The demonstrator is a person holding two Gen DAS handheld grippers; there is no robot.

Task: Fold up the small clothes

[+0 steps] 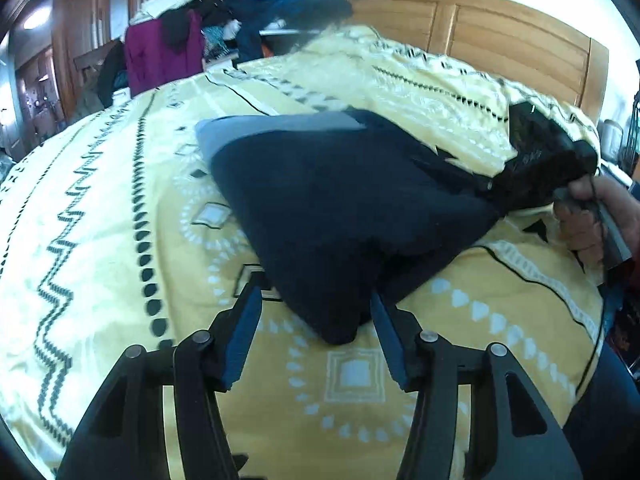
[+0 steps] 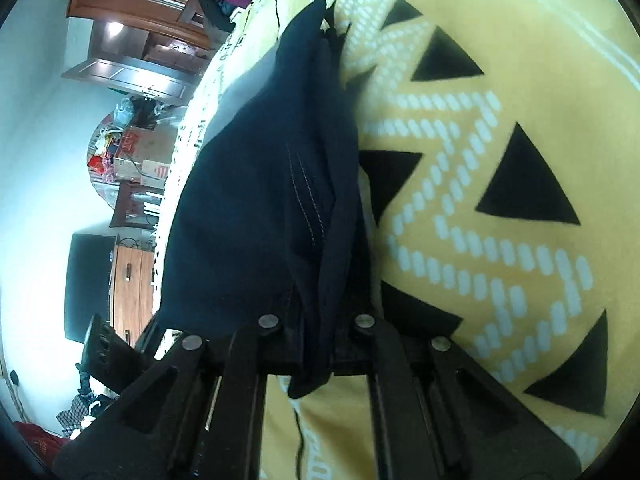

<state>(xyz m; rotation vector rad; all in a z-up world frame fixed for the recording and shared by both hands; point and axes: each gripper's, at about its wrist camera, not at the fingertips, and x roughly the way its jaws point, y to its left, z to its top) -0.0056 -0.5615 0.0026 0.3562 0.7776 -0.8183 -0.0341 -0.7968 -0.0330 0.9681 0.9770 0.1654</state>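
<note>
Yellow patterned bedspread (image 1: 120,208) under dark blue garment (image 1: 340,208). Left gripper (image 1: 316,304) fingers wide apart, garment corner between them. Right gripper (image 2: 316,320) fingers pinched tight on garment edge.

A bed under a yellow patterned quilt (image 1: 120,200) meets a wooden headboard (image 1: 500,36); heaped clothes (image 1: 224,4) crowd a brown wardrobe (image 1: 80,20), with a dark television (image 2: 86,284) by pale walls.
</note>
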